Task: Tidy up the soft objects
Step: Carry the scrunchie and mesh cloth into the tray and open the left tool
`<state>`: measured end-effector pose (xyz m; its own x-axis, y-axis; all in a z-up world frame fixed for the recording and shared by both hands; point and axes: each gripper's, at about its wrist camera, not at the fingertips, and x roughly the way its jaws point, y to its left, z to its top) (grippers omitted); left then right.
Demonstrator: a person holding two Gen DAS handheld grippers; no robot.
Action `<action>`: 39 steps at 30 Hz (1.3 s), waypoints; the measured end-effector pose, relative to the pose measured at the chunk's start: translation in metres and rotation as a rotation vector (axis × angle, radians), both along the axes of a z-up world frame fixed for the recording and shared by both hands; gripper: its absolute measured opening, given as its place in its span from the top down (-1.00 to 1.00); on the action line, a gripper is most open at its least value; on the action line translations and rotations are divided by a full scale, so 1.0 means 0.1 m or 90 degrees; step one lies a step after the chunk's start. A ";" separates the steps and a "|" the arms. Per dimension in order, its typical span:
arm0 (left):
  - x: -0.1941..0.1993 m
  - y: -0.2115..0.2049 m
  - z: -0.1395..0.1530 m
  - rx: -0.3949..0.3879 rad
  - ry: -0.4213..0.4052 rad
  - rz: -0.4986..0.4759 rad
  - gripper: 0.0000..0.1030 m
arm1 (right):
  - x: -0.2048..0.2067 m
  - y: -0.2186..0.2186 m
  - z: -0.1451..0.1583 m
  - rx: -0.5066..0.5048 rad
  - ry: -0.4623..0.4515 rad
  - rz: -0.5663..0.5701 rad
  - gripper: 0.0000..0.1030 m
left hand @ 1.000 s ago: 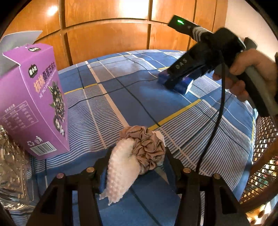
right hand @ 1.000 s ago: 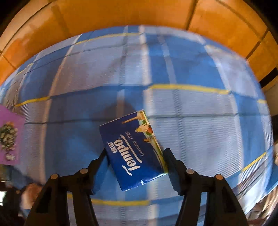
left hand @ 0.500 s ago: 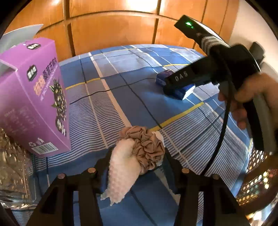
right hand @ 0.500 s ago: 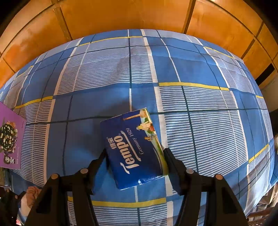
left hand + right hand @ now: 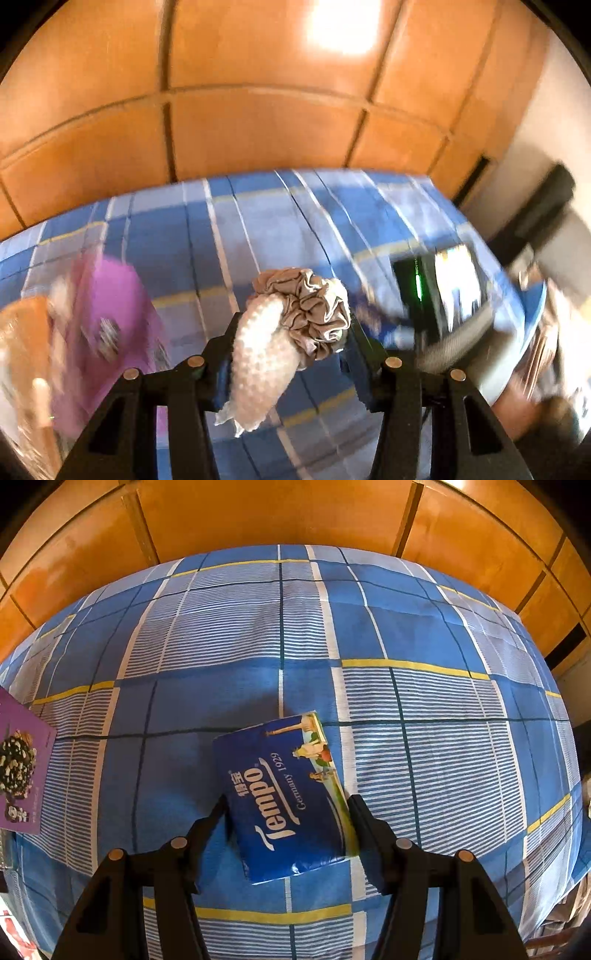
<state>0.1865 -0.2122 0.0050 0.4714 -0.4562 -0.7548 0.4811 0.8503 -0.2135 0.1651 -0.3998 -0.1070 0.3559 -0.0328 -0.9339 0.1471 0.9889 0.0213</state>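
a: while the left view was sharp half a second ago, it now smears, so the left gripper seems to swing up and sideways with its load. what does it hold?

b: its jaws pinch a knobbly white cloth and a ruched taupe scrunchie, lifted off the checked bedsheet.

a: and the right gripper?

b: closed on a glossy blue tissue pack, unchanged. a purple box stays at left. both soft things look ready to place.
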 end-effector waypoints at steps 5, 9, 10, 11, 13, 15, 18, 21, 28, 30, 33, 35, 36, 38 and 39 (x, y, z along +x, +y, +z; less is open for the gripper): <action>0.37 0.26 0.41 0.007 -0.047 0.061 0.00 | -0.01 0.12 0.02 -0.010 -0.002 0.006 -0.20; 0.60 0.70 0.64 0.006 -0.074 0.123 0.00 | -0.03 0.15 0.07 -0.013 -0.004 0.010 -0.20; 0.63 0.82 0.67 0.009 -0.081 0.139 0.00 | -0.03 0.15 0.07 -0.014 -0.005 0.012 -0.20; 0.67 0.98 0.70 0.012 -0.085 0.158 0.00 | -0.03 0.16 0.07 -0.016 -0.005 0.013 -0.20; 0.71 1.29 0.71 0.018 -0.088 0.194 0.00 | -0.04 0.17 0.07 -0.019 -0.007 0.016 -0.20; 0.72 1.64 0.68 0.025 -0.088 0.233 -0.01 | -0.04 0.17 0.07 -0.020 -0.007 0.017 -0.20; 0.61 2.19 0.61 0.027 -0.086 0.289 -0.01 | -0.05 0.19 0.08 -0.022 -0.007 0.019 -0.20; 0.41 2.78 0.49 0.016 -0.077 0.351 -0.01 | -0.06 0.21 0.09 -0.027 -0.009 0.021 -0.20; -0.37 3.91 0.03 -0.010 -0.030 0.469 -0.01 | -0.10 0.29 0.11 -0.042 -0.017 0.026 -0.19; -0.63 4.15 -0.12 -0.014 -0.015 0.498 -0.01 | -0.11 0.32 0.12 -0.050 -0.019 0.030 -0.17; -1.01 4.46 -0.30 -0.022 -0.002 0.535 -0.02 | -0.13 0.39 0.14 -0.068 -0.024 0.040 -0.15; -1.21 4.67 -0.43 -0.037 0.014 0.560 -0.03 | -0.16 0.44 0.15 -0.084 -0.027 0.048 -0.14; -1.28 4.73 -0.48 -0.040 0.022 0.566 -0.03 | -0.17 0.46 0.15 -0.090 -0.029 0.051 -0.14; -1.38 4.79 -0.58 -0.039 0.032 0.573 -0.05 | -0.18 0.48 0.16 -0.095 -0.029 0.053 -0.14; -1.43 4.80 -0.63 -0.041 0.038 0.574 -0.05 | -0.19 0.49 0.17 -0.096 -0.030 0.052 -0.14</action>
<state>0.0440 0.2679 -0.0585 0.6310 0.0253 -0.7753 -0.3753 0.8847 -0.2766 0.1459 -0.3503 -0.0904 0.4058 -0.1401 -0.9032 0.0679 0.9901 -0.1230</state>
